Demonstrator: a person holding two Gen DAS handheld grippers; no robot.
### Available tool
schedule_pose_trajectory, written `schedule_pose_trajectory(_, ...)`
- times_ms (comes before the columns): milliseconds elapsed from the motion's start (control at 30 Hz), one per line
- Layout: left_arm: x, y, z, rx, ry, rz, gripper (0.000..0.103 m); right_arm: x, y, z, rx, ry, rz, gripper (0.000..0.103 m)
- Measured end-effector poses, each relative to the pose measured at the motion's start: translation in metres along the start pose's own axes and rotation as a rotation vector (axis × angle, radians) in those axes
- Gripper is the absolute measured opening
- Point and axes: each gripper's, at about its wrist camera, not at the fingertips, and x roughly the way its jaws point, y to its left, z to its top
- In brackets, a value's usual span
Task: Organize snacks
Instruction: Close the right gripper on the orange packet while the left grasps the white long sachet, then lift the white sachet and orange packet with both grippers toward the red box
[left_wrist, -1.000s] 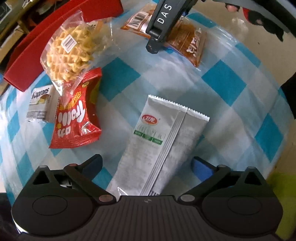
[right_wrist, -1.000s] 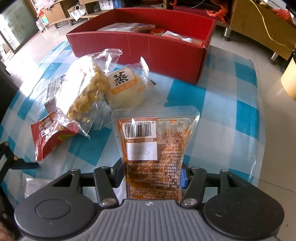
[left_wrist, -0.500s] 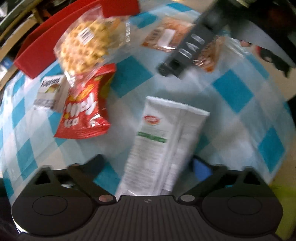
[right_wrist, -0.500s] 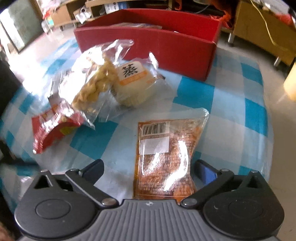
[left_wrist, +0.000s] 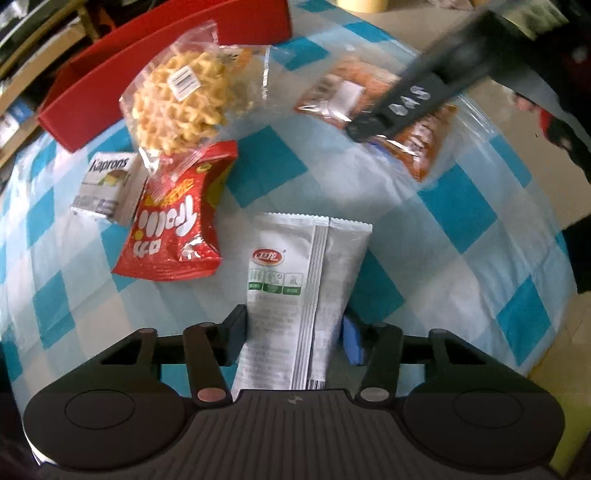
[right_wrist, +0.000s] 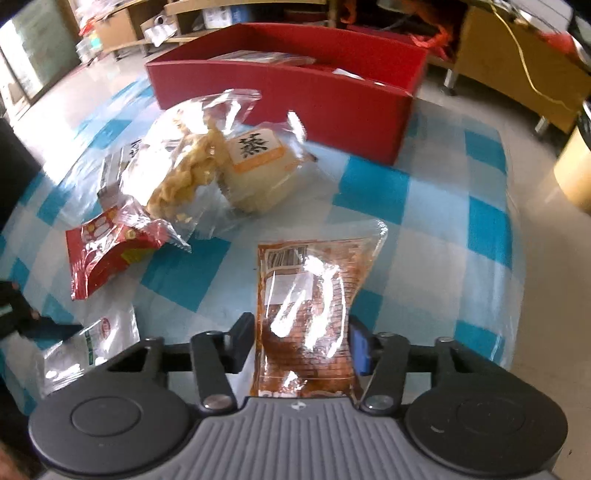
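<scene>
A white sachet (left_wrist: 295, 266) with a red logo lies on the blue-checked cloth. My left gripper (left_wrist: 293, 332) points down over it, jaws closing, both pads against its side edges. An orange-brown vacuum packet (right_wrist: 310, 280) lies in front of the red box (right_wrist: 295, 92). My right gripper (right_wrist: 301, 343) straddles its near end, jaws closing, pads pressing its sides. The left wrist view shows the same orange packet (left_wrist: 332, 92) under the right gripper's dark finger (left_wrist: 406, 99). In the right wrist view the white sachet (right_wrist: 85, 347) shows at the lower left.
Loose on the checked cloth (left_wrist: 461, 210) lie a clear bag of lattice crackers (left_wrist: 181, 99), a red crisp bag (left_wrist: 173, 229), a small Kaprons pack (left_wrist: 107, 181) and a wrapped steamed cake (right_wrist: 258, 162). The red box holds several packets. The table edge runs close on the right.
The left jaws have closed from wide apart onto the white sachet. The right jaws let go of the orange packet, spread wide, then closed on it again.
</scene>
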Motion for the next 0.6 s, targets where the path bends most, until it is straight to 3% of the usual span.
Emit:
schedule_pose_trajectory(233,-0.007,0.011,0.004,-0.075,0.002,-0.023,0.051,-0.019,-0.005,-0.009,0.032,-0.043,-0.006,0.045)
schedule_pose_trajectory(600,-0.027,0.026,0.022,-0.144,-0.094,-0.024,0.050,-0.044,-0.008,0.001,0.089,-0.143,0.030,0.045)
